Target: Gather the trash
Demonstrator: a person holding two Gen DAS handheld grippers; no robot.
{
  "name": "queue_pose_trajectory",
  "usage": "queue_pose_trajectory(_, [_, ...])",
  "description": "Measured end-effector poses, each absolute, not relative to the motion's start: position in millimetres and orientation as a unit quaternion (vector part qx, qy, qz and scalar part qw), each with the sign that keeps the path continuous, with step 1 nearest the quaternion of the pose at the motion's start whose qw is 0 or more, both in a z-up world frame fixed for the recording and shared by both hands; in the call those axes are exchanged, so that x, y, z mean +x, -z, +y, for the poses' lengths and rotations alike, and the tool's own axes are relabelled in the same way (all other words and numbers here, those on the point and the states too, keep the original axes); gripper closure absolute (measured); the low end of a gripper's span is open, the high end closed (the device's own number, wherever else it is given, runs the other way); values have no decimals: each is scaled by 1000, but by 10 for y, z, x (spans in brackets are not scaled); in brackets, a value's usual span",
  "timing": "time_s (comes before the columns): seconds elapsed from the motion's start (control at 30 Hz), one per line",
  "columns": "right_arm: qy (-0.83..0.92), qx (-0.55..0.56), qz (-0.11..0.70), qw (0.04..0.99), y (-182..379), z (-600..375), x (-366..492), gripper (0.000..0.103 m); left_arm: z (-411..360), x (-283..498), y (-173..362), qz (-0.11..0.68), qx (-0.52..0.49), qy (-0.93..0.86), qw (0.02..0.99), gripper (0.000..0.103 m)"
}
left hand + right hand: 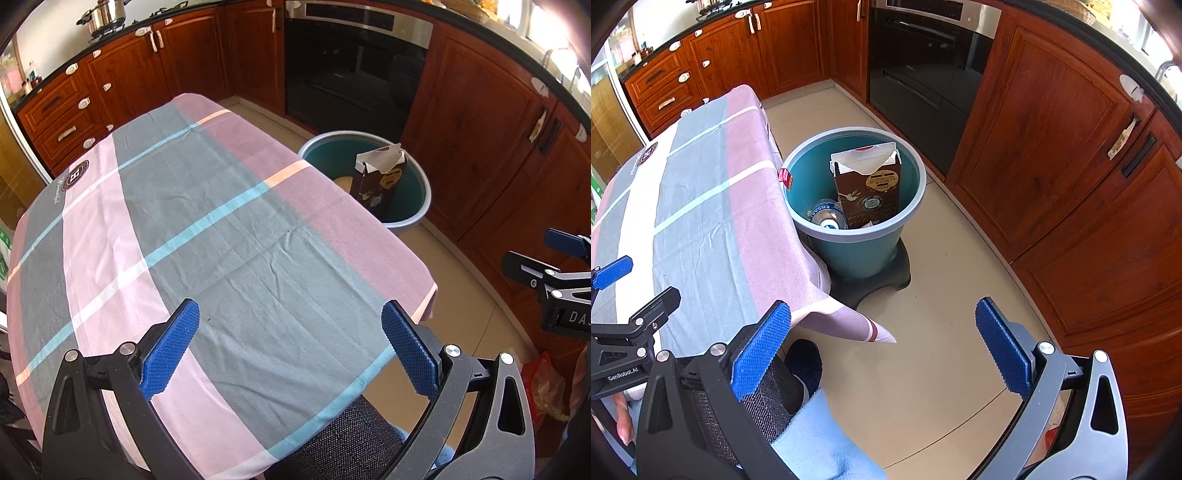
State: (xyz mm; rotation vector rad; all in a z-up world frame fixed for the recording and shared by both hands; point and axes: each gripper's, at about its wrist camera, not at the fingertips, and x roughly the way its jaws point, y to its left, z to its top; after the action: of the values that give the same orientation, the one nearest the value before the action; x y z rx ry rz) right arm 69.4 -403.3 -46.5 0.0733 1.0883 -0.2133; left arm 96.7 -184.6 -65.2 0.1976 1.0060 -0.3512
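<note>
A teal bin stands on a black base on the floor beside the table; it also shows in the left wrist view. In it stand a brown torn carton, also seen in the left wrist view, and a plastic bottle. My left gripper is open and empty above the near part of the plaid tablecloth. My right gripper is open and empty above the floor, short of the bin.
Wooden cabinets and a black oven line the far and right sides. The tiled floor lies between them and the table. A person's leg and dark slipper are near the table corner. A pot sits on the hob.
</note>
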Motion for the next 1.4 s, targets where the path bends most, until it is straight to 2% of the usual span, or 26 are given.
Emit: queue_pose_trajectory(1.4, [102, 23, 525, 845, 509, -3965, 784, 7, -1847, 973, 664, 474, 101, 166, 859, 4])
